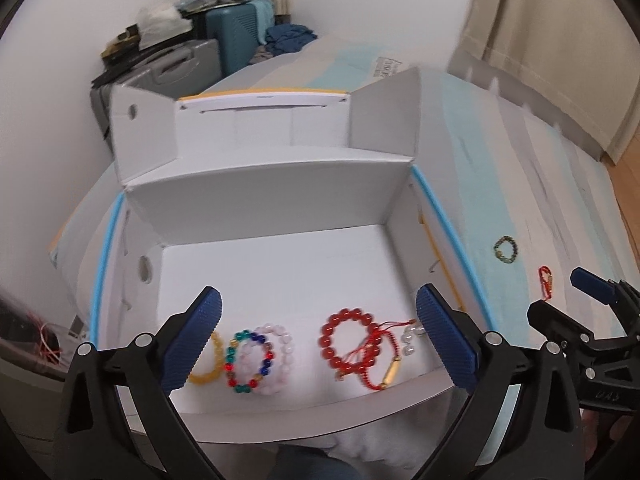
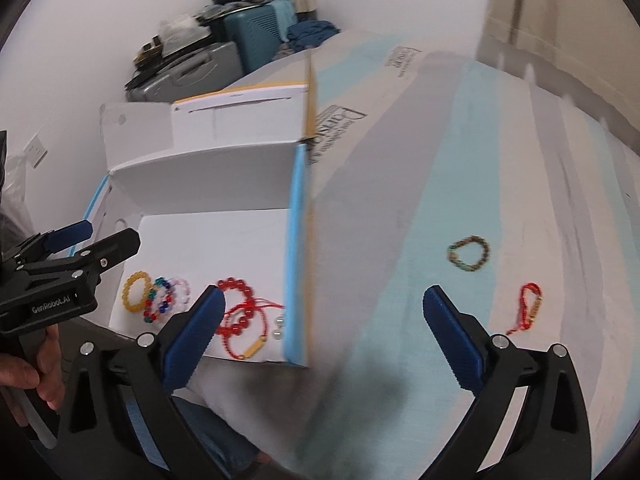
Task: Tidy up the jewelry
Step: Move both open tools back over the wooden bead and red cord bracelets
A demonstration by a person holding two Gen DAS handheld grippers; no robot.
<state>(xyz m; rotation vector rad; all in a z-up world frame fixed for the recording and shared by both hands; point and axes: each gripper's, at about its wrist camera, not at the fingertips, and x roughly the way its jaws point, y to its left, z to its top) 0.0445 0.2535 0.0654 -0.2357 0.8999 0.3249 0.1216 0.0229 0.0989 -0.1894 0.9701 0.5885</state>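
Both grippers, left gripper [image 1: 318, 340] and right gripper [image 2: 324, 340], gape empty. Several bracelets lie inside the white cardboard box [image 1: 272, 196]. Next likely targets: the brown-green beaded bracelet [image 2: 468, 254] and red cord bracelet [image 2: 528, 306] on the striped bedsheet [image 2: 420, 200], needing a reach and pinch.

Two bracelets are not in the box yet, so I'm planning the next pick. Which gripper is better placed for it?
Right. The open right gripper looks over the cloth where the dark beaded bracelet and red cord bracelet lie. The open left gripper faces the white cardboard box.
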